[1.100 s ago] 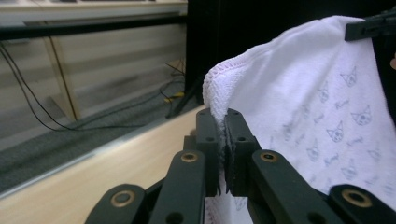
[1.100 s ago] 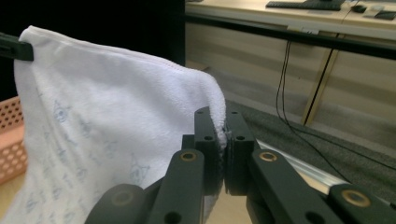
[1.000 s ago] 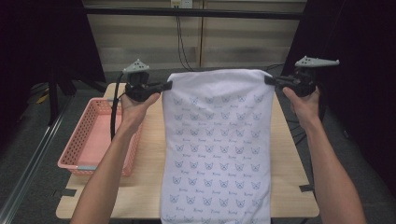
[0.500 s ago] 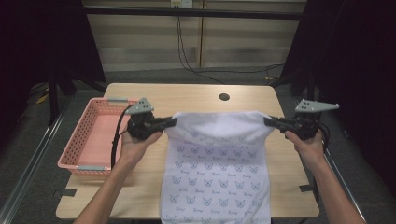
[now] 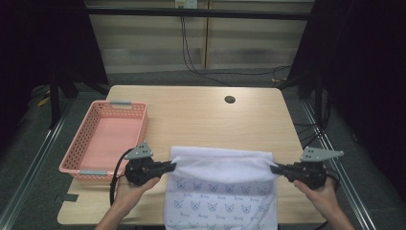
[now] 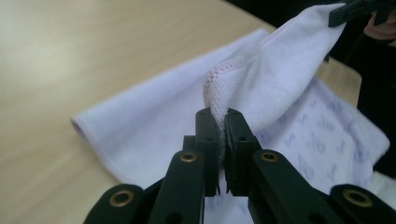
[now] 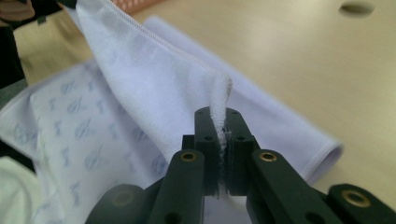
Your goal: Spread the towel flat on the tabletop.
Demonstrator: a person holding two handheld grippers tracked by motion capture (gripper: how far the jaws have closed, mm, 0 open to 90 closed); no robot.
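Towel (image 5: 221,168) corners were clamped in left tongs (image 5: 171,166) and right tongs (image 5: 273,168), stretched taut beside the basket (image 5: 86,139) for folding.

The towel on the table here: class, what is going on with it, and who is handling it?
A person is folding a white printed towel at a wooden table. The left claw and the right claw are each shut on a corner of it, holding that edge stretched between them, low over the tabletop. The towel doubles over itself, with a fold resting on the table, and its near part hangs over the table's front edge. A pink basket sits to the left.
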